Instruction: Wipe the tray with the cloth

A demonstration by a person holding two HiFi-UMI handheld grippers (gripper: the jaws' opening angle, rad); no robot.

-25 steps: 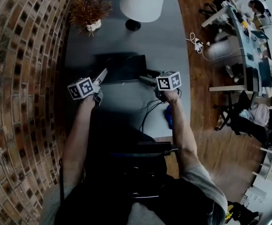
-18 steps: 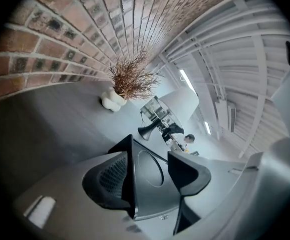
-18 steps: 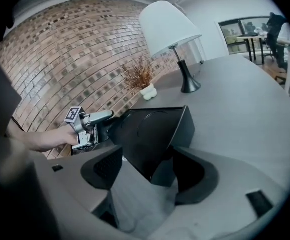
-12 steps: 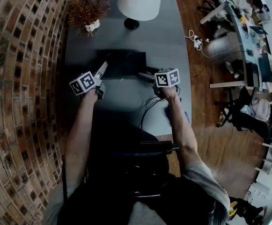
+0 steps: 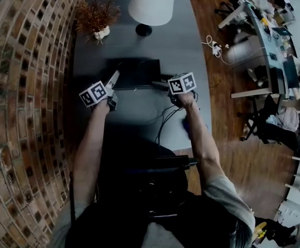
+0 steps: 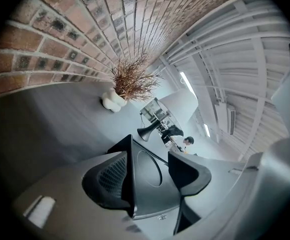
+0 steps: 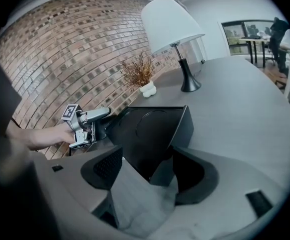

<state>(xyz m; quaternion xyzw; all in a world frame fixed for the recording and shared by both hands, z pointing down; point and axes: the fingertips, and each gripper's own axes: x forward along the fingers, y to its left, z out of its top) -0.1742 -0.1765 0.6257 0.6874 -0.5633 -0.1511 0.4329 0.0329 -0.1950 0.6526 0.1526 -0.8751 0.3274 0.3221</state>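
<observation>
Gripping the cloth in your right gripper's jaws beside the tray, you have just been opening your left gripper's jaws, narrow around its rim.

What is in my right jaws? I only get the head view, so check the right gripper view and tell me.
Observer: The right gripper is shut on a grey cloth, bunched between its jaws by the near corner of the black tray.
Operator: Now report the left jaws.
Observer: The left gripper has just been opening its jaws. The tray's side wall stands between them, close by one jaw with a gap to the other.
Operator: Describe the tray floor.
Observer: A shallow round recess is moulded into it, which the dark head view does not bring out.
</observation>
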